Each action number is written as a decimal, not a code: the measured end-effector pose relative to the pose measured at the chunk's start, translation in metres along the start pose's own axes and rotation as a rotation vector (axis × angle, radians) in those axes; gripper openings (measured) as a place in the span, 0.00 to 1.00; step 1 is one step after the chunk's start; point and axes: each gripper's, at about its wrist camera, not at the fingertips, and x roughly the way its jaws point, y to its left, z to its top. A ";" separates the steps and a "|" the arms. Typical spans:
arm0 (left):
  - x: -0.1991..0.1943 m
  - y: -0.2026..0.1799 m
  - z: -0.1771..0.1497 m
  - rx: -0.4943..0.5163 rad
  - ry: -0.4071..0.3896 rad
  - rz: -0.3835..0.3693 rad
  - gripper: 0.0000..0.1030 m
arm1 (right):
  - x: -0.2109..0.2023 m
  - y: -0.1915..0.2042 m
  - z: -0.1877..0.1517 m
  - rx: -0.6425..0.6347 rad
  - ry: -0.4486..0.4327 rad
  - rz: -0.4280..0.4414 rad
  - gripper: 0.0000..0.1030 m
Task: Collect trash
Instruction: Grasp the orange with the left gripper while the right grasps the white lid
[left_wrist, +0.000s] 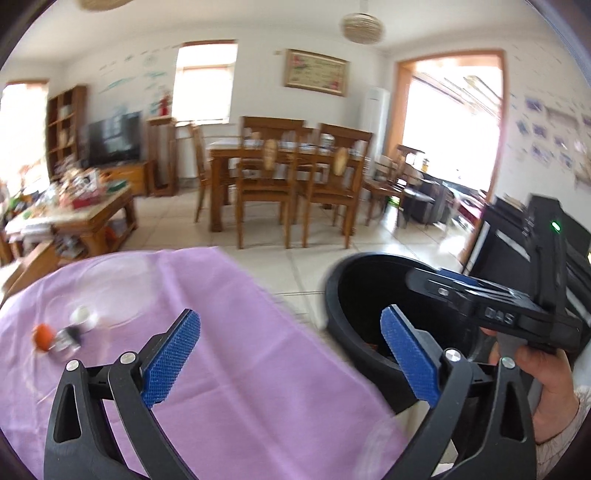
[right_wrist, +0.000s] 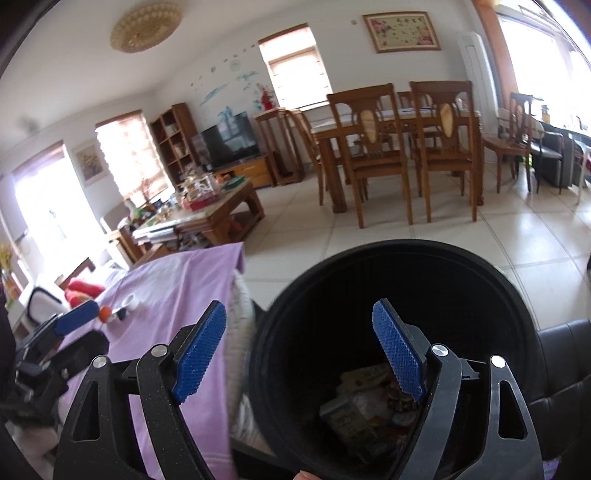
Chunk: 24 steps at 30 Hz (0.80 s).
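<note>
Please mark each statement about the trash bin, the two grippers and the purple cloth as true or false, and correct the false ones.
1. The right gripper is shut on a piece of trash. False: its jaws stand open and hold nothing.
2. The black trash bin already has packaging lying inside it. True.
3. The left gripper is open. True.
4. The purple cloth has nothing on it. False: a small white cup and a little jar with an orange cap lie on it.
5. The trash bin stands on the dining table. False: it stands beside the purple cloth.
</note>
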 end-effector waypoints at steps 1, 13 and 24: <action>-0.003 0.021 0.000 -0.038 0.004 0.023 0.95 | 0.006 0.012 0.001 -0.013 0.007 0.013 0.79; -0.004 0.216 -0.004 -0.285 0.114 0.267 0.92 | 0.086 0.170 0.011 -0.205 0.161 0.199 0.78; 0.025 0.276 -0.022 -0.381 0.248 0.233 0.43 | 0.148 0.259 0.006 -0.312 0.269 0.271 0.78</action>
